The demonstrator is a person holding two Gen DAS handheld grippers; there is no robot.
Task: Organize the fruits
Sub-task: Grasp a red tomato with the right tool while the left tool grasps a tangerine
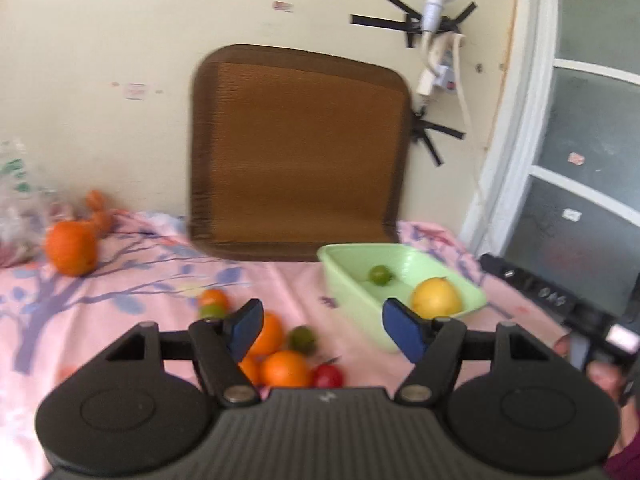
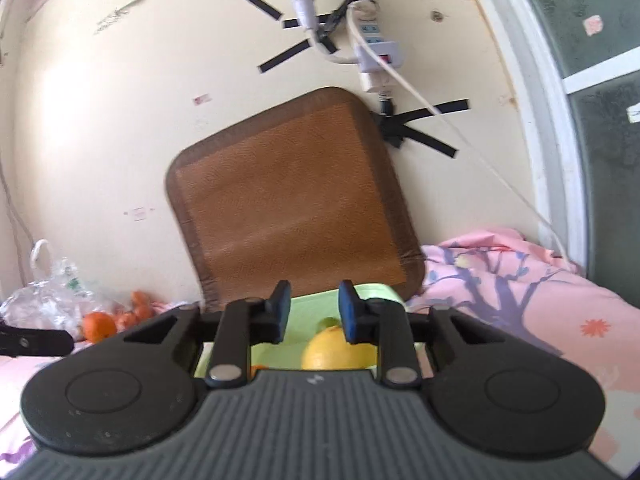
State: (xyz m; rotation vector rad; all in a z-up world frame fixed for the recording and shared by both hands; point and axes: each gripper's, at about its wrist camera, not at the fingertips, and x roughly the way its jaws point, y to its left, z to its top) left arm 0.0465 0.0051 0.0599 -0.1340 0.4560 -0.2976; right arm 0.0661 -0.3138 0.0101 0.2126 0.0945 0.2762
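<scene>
The green tray [image 1: 344, 276] stands on the pink cloth [image 1: 120, 280], in front of the brown mat [image 1: 300, 152] that leans on the wall. Inside the tray lie a yellow lemon [image 1: 435, 297] near its front wall and a small green lime [image 1: 379, 275] behind it. Left of the tray, a group of fruits waits on the cloth: several oranges [image 1: 285, 368], a second lime [image 1: 302, 339] and a small red fruit [image 1: 328, 376]. One big orange [image 1: 71, 246] sits far left of the tray, close to a plastic bag [image 1: 16, 208].

The left gripper [image 1: 322, 330] is spread wide and holds nothing; it hangs above the cloth between the fruit group and the tray. The right gripper [image 2: 313, 312] is over the tray, its jaws apart with a moderate gap and empty; the lemon shows just below them.

The risk I see is rolling: round fruits on soft, wrinkled cloth can escape if one finger pushes a neighbour during a grasp. The fruits touch each other, so a wide jaw may catch two. The left view is also blurred, which makes aiming less sure.
</scene>
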